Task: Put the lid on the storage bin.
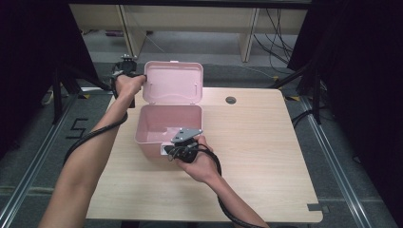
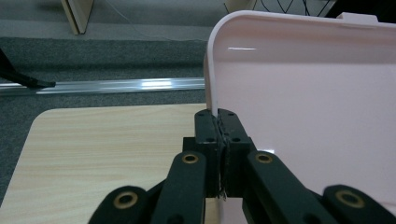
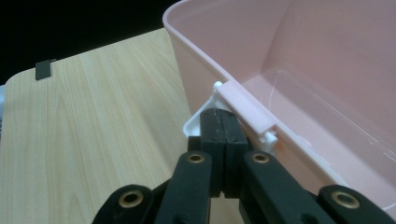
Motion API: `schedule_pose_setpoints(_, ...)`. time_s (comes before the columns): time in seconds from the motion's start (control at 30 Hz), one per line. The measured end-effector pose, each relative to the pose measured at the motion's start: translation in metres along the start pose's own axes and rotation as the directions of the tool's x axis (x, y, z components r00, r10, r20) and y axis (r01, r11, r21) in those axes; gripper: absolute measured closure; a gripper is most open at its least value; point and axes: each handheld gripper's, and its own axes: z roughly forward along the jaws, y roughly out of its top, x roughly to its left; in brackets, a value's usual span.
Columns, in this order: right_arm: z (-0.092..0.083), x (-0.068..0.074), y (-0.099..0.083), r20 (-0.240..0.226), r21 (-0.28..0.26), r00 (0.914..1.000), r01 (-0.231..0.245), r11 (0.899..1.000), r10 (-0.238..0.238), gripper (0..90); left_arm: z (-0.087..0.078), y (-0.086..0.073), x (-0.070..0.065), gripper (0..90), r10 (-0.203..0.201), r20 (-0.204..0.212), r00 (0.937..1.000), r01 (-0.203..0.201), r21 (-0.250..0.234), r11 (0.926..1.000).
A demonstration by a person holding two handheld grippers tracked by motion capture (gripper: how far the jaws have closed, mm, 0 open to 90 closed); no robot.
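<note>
The pink box (image 1: 168, 124) sits toward the far left part of the wooden table (image 1: 256, 156), its lid (image 1: 173, 81) standing upright and open. The left gripper (image 1: 139, 76) is up at the lid's left edge, and in the left gripper view its jaws are pinched together on that thin pink rim (image 2: 211, 79). The right gripper (image 1: 183, 142) is down at the box's near wall; in the right gripper view its jaws are pressed together just below the front latch (image 3: 245, 109), touching the white clip (image 3: 198, 122) there, though whether they actually clamp it is hard to tell. Inside, the box shows bare pink walls.
</note>
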Motion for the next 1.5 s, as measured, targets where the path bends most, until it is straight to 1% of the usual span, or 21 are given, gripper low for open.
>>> schedule_pose_setpoints(0.07,0.0,0.0,0.0,-0.001,0.0,1.0,-0.005,1.0,0.005,90.0,-0.003,0.0,0.001,88.1,0.004,0.01,0.9999,-0.004,-0.01,0.9999)
schedule_pose_setpoints(0.13,0.0,-0.002,0.001,0.006,-0.004,0.9998,0.018,1.0,-0.018,90.0,-0.006,0.0,0.001,88.2,0.009,0.012,0.9999,-0.009,-0.018,0.9998)
schedule_pose_setpoints(0.17,0.0,0.0,0.0,0.001,0.004,0.9998,-0.018,1.0,0.018,90.0,-0.007,0.0,0.002,88.2,0.013,0.013,0.9998,-0.013,-0.025,0.9996)
schedule_pose_setpoints(0.2,0.0,-0.001,0.001,0.002,0.0,1.0,-0.006,1.0,0.006,90.0,-0.008,-0.001,0.002,88.2,0.01,0.013,0.9999,-0.01,-0.03,0.9995)
schedule_pose_setpoints(0.3,0.0,-0.002,0.001,0.003,-0.001,1.0,-0.004,1.0,0.004,90.0,-0.011,-0.002,0.003,88.3,0.007,0.015,0.9999,-0.006,-0.039,0.9992)
schedule_pose_setpoints(0.33,0.0,-0.002,0.001,0.005,0.002,1.0,-0.002,1.0,0.002,90.0,-0.011,-0.003,0.003,88.3,-0.005,0.021,0.9998,0.006,-0.052,0.9986)
schedule_pose_setpoints(0.37,0.0,-0.002,0.001,0.001,-0.001,1.0,-0.006,1.0,0.006,90.0,-0.011,-0.003,0.004,88.4,0.002,0.03,0.9995,0.0,-0.059,0.9982)
schedule_pose_setpoints(0.4,0.0,-0.002,0.001,0.002,-0.002,1.0,-0.008,1.0,0.008,90.0,-0.013,-0.003,0.004,88.4,-0.007,0.017,0.9998,0.008,-0.053,0.9986)
schedule_pose_setpoints(0.43,0.0,-0.003,0.001,0.002,-0.002,0.9999,-0.01,1.0,0.01,90.0,-0.014,-0.003,0.004,88.4,-0.002,0.019,0.9998,0.003,-0.051,0.9987)
schedule_pose_setpoints(0.47,0.0,-0.002,0.001,0.002,0.0,0.9998,-0.018,1.0,0.018,90.0,-0.014,-0.004,0.004,88.5,-0.007,0.019,0.9998,0.008,-0.059,0.9982)
schedule_pose_setpoints(0.5,0.001,-0.002,0.001,0.003,-0.016,0.9999,-0.016,1.0,0.016,90.0,-0.015,-0.004,0.004,88.5,-0.007,0.021,0.9998,0.009,-0.063,0.998)
schedule_pose_setpoints(0.6,0.001,-0.002,0.001,0.007,-0.015,0.9998,-0.019,1.0,0.019,90.0,-0.018,-0.005,0.003,88.5,-0.007,0.024,0.9997,0.009,-0.076,0.9971)
schedule_pose_setpoints(0.63,0.001,-0.003,0.001,0.007,-0.016,0.9999,-0.013,1.0,0.014,90.0,-0.019,-0.005,0.003,88.5,-0.004,0.023,0.9997,0.005,-0.076,0.9971)
schedule_pose_setpoints(0.67,0.0,-0.004,0.002,0.001,-0.001,0.9999,-0.01,1.0,0.01,90.0,-0.02,-0.005,0.003,88.6,-0.003,0.026,0.9997,0.005,-0.079,0.9968)
schedule_pose_setpoints(0.73,0.0,-0.004,0.002,-0.001,-0.001,0.9999,-0.014,1.0,0.014,90.0,-0.021,-0.005,0.003,88.5,0.0,0.028,0.9996,0.002,-0.086,0.9963)
schedule_pose_setpoints(0.8,0.001,-0.003,0.001,0.008,-0.019,0.9998,-0.016,1.0,0.016,90.0,-0.023,-0.006,0.003,88.5,0.01,0.031,0.9995,-0.007,-0.093,0.9957)
schedule_pose_setpoints(0.87,0.001,-0.003,0.001,0.009,-0.019,0.9998,-0.015,1.0,0.015,90.0,-0.024,-0.007,0.003,88.6,0.01,0.032,0.9994,-0.006,-0.101,0.9948)
schedule_pose_setpoints(0.9,0.0,-0.004,0.002,0.002,-0.004,0.9999,-0.012,1.0,0.012,90.0,-0.025,-0.008,0.003,88.6,0.01,0.032,0.9994,-0.006,-0.107,0.9942)
schedule_pose_setpoints(0.93,0.0,-0.004,0.002,0.002,-0.004,0.9999,-0.012,1.0,0.012,90.0,-0.026,-0.008,0.002,88.6,0.015,0.032,0.9994,-0.012,-0.11,0.9939)
schedule_pose_setpoints(1.13,0.0,-0.004,0.002,0.002,-0.003,0.9999,-0.013,1.0,0.013,90.0,-0.031,-0.011,0.001,88.6,0.018,0.035,0.9992,-0.014,-0.131,0.9913)
schedule_pose_setpoints(1.5,0.0,-0.005,0.002,0.006,-0.001,0.9999,-0.012,1.0,0.012,90.0,-0.041,-0.018,0.001,88.6,0.033,0.026,0.9991,-0.029,-0.166,0.9857)
